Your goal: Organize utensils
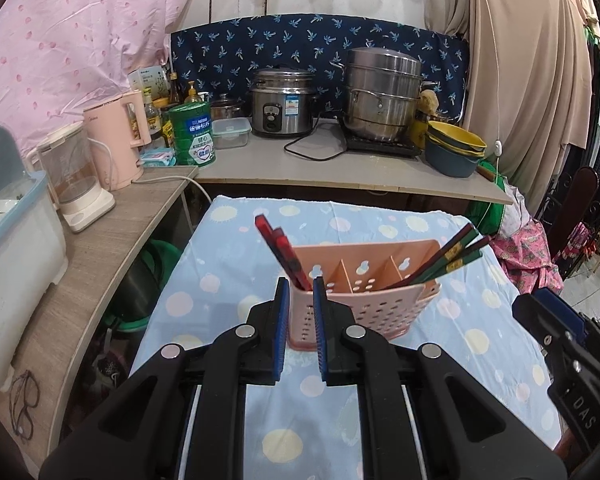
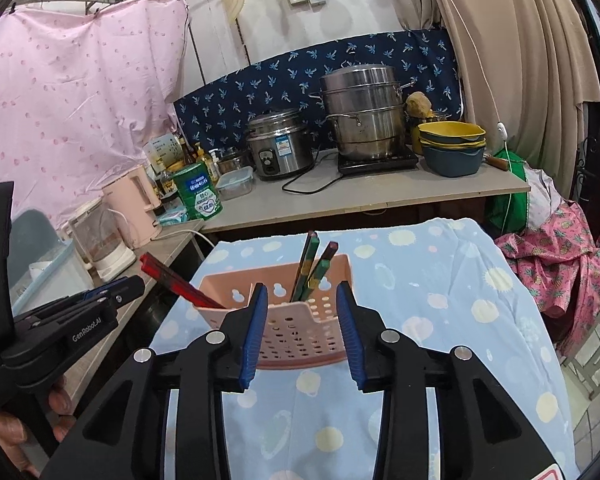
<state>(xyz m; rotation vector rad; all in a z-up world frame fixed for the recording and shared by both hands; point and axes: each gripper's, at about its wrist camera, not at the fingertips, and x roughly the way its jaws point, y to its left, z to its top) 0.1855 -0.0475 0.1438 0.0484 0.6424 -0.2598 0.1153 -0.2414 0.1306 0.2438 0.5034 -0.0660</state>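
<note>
A pink perforated utensil caddy (image 1: pixel 380 304) with three compartments stands on the blue dotted cloth (image 1: pixel 340 420). Red chopsticks (image 1: pixel 280 248) lean out of its left compartment, green-and-dark chopsticks (image 1: pixel 448 258) out of its right. My left gripper (image 1: pixel 301 284) is empty, jaws a small gap apart, just in front of the caddy's left corner. In the right wrist view the caddy (image 2: pixel 296 320) sits straight ahead with the red chopsticks (image 2: pixel 176 284) and green chopsticks (image 2: pixel 312 268). My right gripper (image 2: pixel 302 292) is open and empty, its jaws either side of the caddy's near wall.
A counter (image 1: pixel 340 172) behind holds a rice cooker (image 1: pixel 284 102), a steel steamer pot (image 1: pixel 384 94), stacked bowls (image 1: pixel 454 148) and a green tin (image 1: pixel 192 134). A side shelf (image 1: pixel 80 264) at the left carries kettles and a plastic bin. Pink cloth hangs at the left.
</note>
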